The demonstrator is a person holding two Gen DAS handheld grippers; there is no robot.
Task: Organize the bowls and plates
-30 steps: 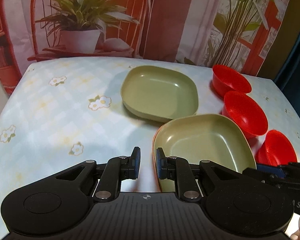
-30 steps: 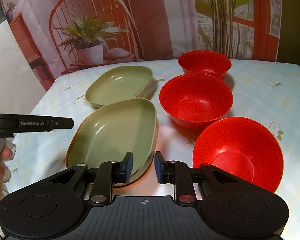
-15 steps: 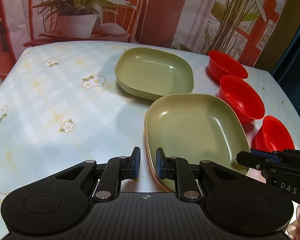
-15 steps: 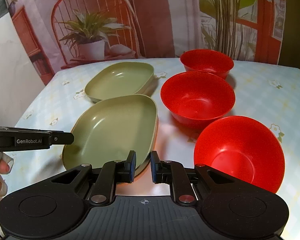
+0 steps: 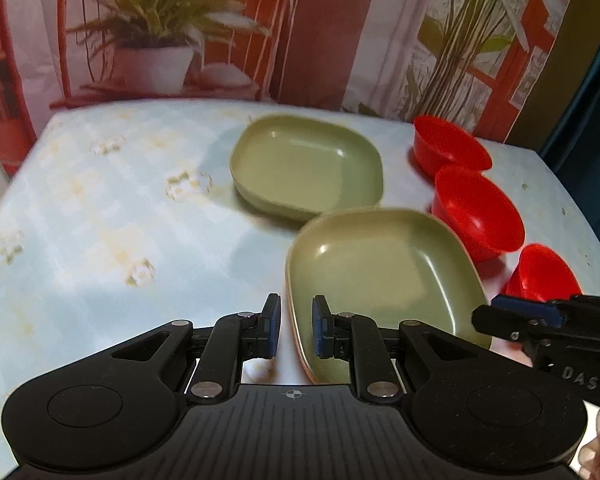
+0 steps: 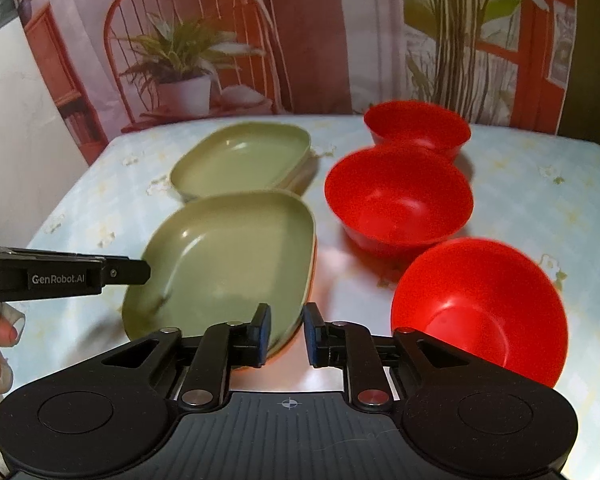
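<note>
On the flower-print tablecloth (image 5: 100, 216), the left gripper (image 5: 296, 332) hovers low at the near edge, its jaws parted with the near green plate's rim in the gap between them, not pressed by either pad as far as the view shows. That near green plate (image 5: 380, 276) sits just in front of the far green plate (image 5: 306, 168); from the left wrist view their rims look to be touching or nearly so. To the right of the plates, three red bowls run in a line from front to back: the near red bowl (image 6: 480, 308), the middle red bowl (image 6: 398, 200) and the far red bowl (image 6: 416, 128). The right gripper (image 6: 286, 334) hangs between the near green plate and the near red bowl, jaws parted and gripping nothing, its left finger (image 6: 260, 332) overlapping the plate's near right rim.
</note>
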